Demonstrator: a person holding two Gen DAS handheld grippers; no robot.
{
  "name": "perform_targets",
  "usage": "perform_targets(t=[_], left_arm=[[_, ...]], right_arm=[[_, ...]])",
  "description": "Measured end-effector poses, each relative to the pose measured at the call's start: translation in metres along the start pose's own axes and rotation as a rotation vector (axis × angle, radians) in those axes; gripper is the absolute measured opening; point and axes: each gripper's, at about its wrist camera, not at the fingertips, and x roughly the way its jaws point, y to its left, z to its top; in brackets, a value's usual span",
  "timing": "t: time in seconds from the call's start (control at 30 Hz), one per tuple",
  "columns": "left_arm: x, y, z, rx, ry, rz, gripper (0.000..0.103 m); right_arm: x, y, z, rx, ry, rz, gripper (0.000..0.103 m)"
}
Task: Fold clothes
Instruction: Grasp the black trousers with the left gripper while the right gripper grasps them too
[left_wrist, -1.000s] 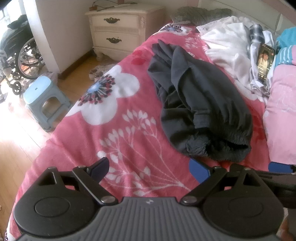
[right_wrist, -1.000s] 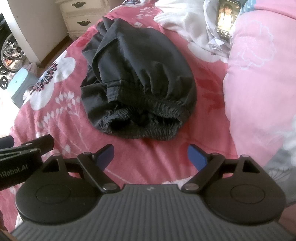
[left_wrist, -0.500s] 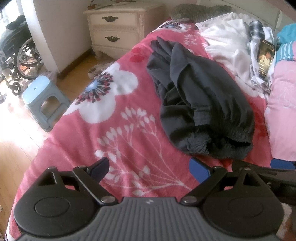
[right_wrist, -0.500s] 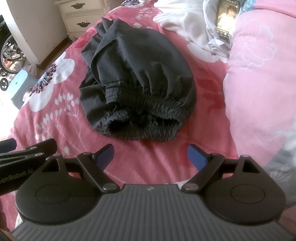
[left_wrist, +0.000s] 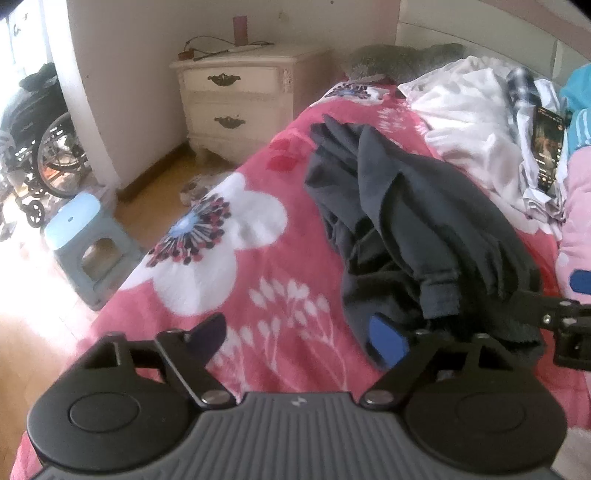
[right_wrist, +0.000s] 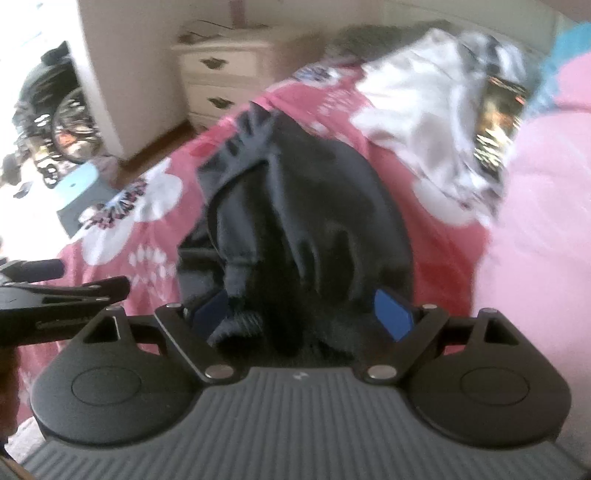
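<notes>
A dark grey garment lies crumpled on the red flowered bedspread, its gathered waistband end nearest me. My left gripper is low over the bedspread at the garment's near left corner. Its jaws are closing, and its right blue pad touches the cloth's edge with only bedspread between the pads. In the blurred right wrist view, the garment fills the middle. My right gripper is open, with the waistband bunched between its pads. The left gripper's fingers show at that view's left edge.
White clothes and a lit phone lie beyond the garment. A pink quilt runs along the right. Off the bed's left edge stand a cream nightstand, a blue stool and a wheelchair.
Both grippers have moved forward and reached the garment's near end. The left jaws have narrowed a little. The waistband now sits between the right pads, and the right view has tilted and blurred.
</notes>
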Motion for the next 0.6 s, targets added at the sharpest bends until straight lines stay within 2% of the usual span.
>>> perform_targets(t=[0.1,0.17,0.33,0.53,0.6], left_arm=[[0.009,0.003,0.003,-0.018,-0.02,-0.017,0.071],[0.011,0.005,0.005,-0.024,-0.051,-0.02,0.062],[0.02,0.003,0.016,-0.009,-0.149,-0.05,0.059],[0.029,-0.02,0.029,0.102,-0.223,-0.093,0.059],[0.032,-0.027,0.028,0.124,-0.229,-0.112,0.058]], right_arm=[[0.019,0.009,0.004,-0.079,-0.021,0.058,0.086],[0.031,0.017,0.005,-0.136,-0.026,0.083,0.085],[0.058,0.029,0.006,-0.223,-0.016,0.118,0.074],[0.082,0.016,0.001,-0.239,0.038,0.089,0.048],[0.083,0.004,0.002,-0.203,0.038,0.091,0.027]])
